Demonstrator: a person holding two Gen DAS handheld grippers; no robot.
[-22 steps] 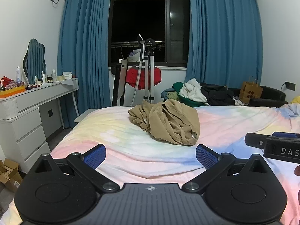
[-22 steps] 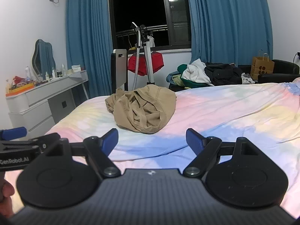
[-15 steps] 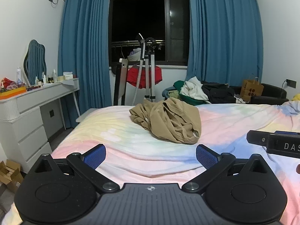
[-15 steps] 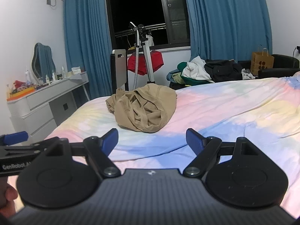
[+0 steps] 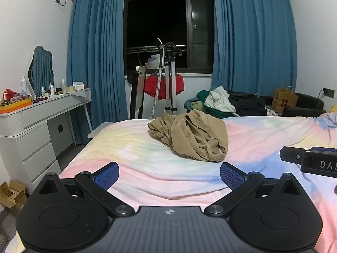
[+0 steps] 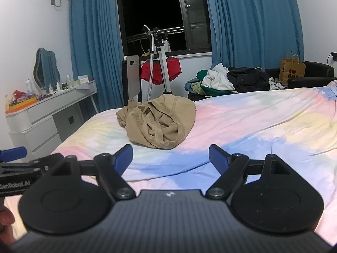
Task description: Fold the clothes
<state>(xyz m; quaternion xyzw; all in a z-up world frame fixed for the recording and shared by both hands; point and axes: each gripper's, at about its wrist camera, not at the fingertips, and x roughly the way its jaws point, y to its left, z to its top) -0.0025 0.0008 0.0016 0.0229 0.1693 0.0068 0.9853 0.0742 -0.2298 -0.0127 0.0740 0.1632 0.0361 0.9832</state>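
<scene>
A crumpled tan garment (image 5: 189, 136) lies in a heap on the pastel tie-dye bed (image 5: 134, 147), near its far edge; it also shows in the right wrist view (image 6: 160, 122). My left gripper (image 5: 169, 175) is open and empty, hovering over the near part of the bed, short of the garment. My right gripper (image 6: 171, 160) is open and empty, also short of the garment. Each gripper's side shows in the other's view: the right one (image 5: 309, 162) and the left one (image 6: 14, 164).
A white dresser (image 5: 35, 130) with bottles and a mirror stands left of the bed (image 6: 263, 130). Beyond the bed are a garment steamer stand (image 5: 168, 80) with a red garment, a clothes pile (image 5: 223, 103) on a dark sofa, a paper bag (image 5: 284, 101) and blue curtains.
Both grippers have drifted slightly; the garment sits a little higher and nearer in both views. Both stay open and empty. The garment has not moved on the bed.
</scene>
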